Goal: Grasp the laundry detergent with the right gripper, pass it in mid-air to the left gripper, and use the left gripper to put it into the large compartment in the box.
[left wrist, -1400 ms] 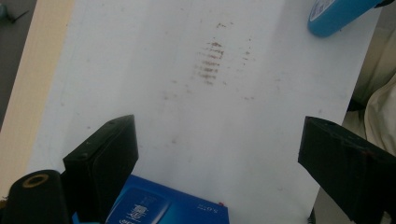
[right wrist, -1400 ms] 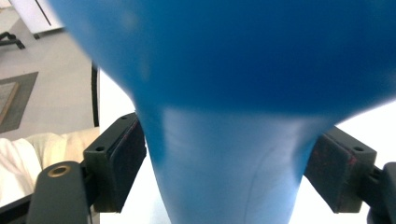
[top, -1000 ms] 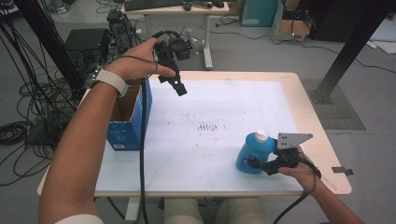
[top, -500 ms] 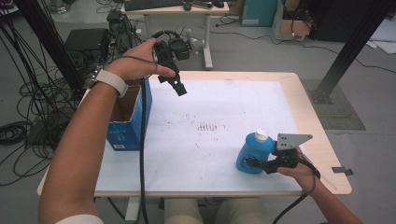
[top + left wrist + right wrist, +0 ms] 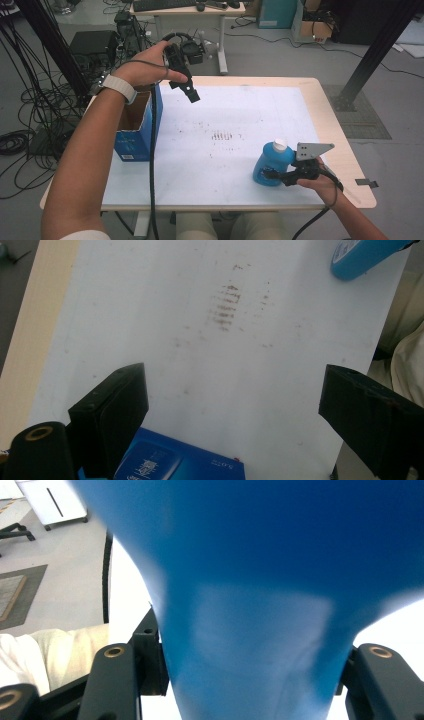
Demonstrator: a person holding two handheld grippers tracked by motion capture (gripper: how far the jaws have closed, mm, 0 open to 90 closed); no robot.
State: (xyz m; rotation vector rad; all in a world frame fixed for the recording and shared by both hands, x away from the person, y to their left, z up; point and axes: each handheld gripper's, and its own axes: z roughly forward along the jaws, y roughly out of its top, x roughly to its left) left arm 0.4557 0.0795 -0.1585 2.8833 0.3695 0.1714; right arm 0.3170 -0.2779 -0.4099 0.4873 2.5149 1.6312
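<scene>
On the desk [image 5: 225, 165], the detergent bottle [image 5: 270, 162] stands near the front right corner, with the right claw [image 5: 272, 175] closed around its lower part from the right. An open cardboard box [image 5: 137, 127] sits at the left edge. The left claw [image 5: 192, 95] hangs above the desk's rear left, just behind the box.
</scene>
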